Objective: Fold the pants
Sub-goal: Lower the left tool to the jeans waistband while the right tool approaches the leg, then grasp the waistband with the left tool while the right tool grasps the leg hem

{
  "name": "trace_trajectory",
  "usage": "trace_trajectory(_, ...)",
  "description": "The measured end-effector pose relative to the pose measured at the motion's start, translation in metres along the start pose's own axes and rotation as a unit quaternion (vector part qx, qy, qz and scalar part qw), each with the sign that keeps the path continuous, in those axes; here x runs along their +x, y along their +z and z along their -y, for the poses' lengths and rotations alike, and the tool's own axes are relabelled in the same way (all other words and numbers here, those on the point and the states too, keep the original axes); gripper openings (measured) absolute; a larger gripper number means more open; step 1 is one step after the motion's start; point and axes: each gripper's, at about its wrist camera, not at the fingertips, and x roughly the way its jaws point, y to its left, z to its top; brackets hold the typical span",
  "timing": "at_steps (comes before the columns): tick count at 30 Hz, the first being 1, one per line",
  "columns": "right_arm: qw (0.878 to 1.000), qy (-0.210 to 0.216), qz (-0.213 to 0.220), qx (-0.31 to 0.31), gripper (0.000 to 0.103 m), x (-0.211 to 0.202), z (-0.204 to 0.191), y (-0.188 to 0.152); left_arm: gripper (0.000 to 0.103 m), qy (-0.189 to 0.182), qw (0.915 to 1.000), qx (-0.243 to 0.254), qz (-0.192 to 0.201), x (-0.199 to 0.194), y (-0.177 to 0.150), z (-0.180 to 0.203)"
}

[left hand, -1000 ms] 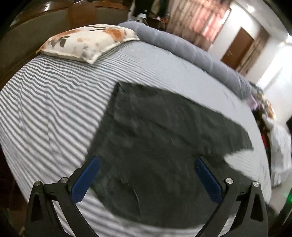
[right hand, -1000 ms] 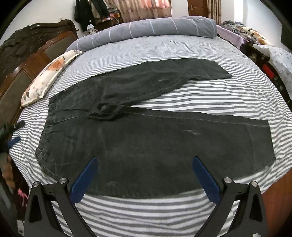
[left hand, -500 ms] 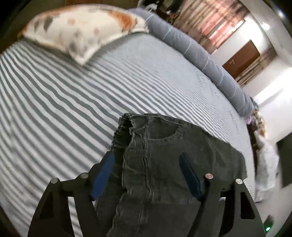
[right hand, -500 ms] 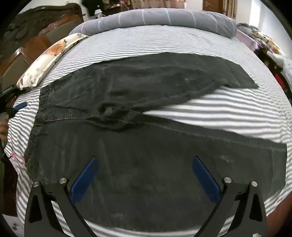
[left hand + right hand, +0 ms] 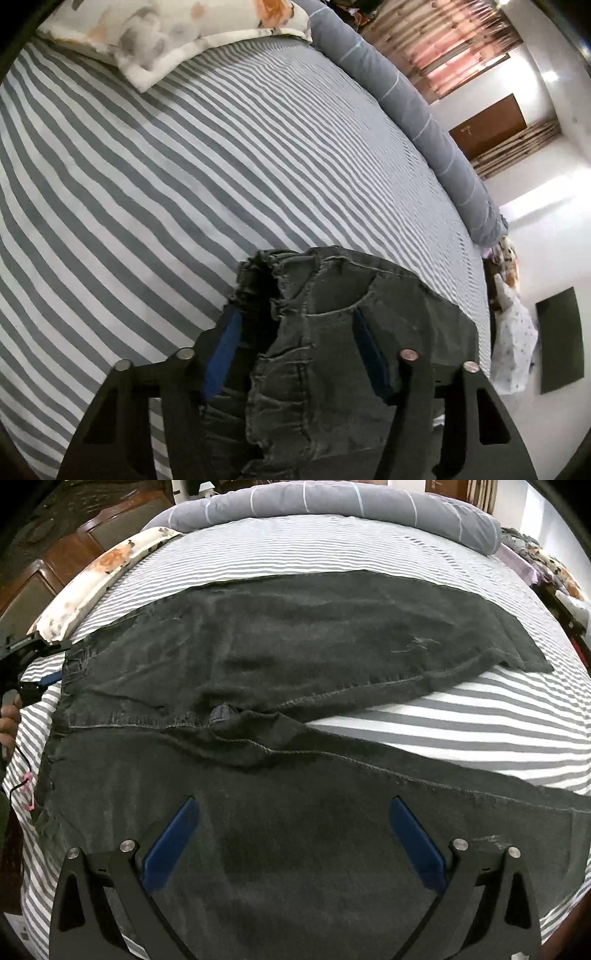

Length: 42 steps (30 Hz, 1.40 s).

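While my left tongs [image 5: 295, 354] straddle the bunched waistband of the dark grey denim pants [image 5: 295, 709], their blue pads have just been closing, with the cloth between them; I cannot tell whether the pads press the fabric yet. I judge they sit at that far waist corner because it gives a firm, thick hem to lift for the first fold. My right tongs [image 5: 291, 845] hang released, jaws wide, above the near leg, touching nothing I can see; they point steeply down, I think to pick up the near edge next.

Outward from there, the pants lie spread flat on the grey-and-white striped bed sheet [image 5: 166, 184], waist to the left in the right wrist view, the two legs splayed apart toward the right, with striped sheet showing between them. Crotch seam is slightly puckered. Beyond the waist rests a floral cream pillow [image 5: 177, 33], well apart from the cloth, and a long grey bolster [image 5: 332, 506] lines the far side, so the fold has open room.
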Motion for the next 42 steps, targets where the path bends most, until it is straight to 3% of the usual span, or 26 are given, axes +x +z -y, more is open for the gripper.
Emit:
trace_trajectory(3,1.000,0.000,0.001,-0.006,0.102,0.002,-0.002,0.001,0.060,0.003,0.9999,0.009,0.006,-0.009,0.001,0.004)
trace_trajectory(8,1.000,0.000,0.000,-0.009,0.102,0.003,-0.002,0.001,0.060,0.017,0.9997,0.008,-0.014,0.011,0.001,0.002)
trace_trajectory(14,1.000,-0.005,0.008,-0.014,0.102,0.001,0.001,0.006,0.052,-0.014,0.9998,-0.017,0.000,0.026,0.014,0.002)
trace_trajectory(19,1.000,0.008,0.007,-0.019,0.102,0.010,0.006,0.023,0.051,-0.027,0.9991,-0.033,0.008,0.041,0.022,0.003)
trace_trajectory(22,0.999,0.024,0.012,-0.044,0.102,0.017,0.004,0.052,0.051,-0.030,0.9984,-0.037,0.030,0.044,0.018,0.002)
trace_trajectory(23,0.998,0.039,0.016,-0.053,0.102,0.019,0.004,0.068,0.045,-0.030,0.9982,-0.037,0.036,0.044,0.017,0.002)
trace_trajectory(27,0.995,0.052,0.031,-0.086,0.102,0.027,0.001,0.120,0.007,-0.007,0.9970,-0.039,0.066,0.040,0.010,-0.007)
trace_trajectory(30,0.989,0.048,0.038,-0.131,0.102,0.041,-0.005,0.164,0.006,-0.029,0.9939,-0.051,0.094,0.029,0.001,-0.013)
trace_trajectory(34,0.980,0.050,0.027,-0.192,0.101,0.062,-0.015,0.203,0.006,-0.031,0.9903,-0.016,0.134,0.009,-0.008,0.004)
trace_trajectory(37,0.969,0.071,0.010,-0.235,0.099,0.075,-0.022,0.226,0.006,-0.054,0.9859,-0.005,0.158,-0.005,-0.014,0.016)
trace_trajectory(42,0.940,0.112,-0.019,-0.322,0.096,0.089,-0.045,0.260,0.005,-0.100,0.9781,0.005,0.183,-0.031,-0.028,0.019)
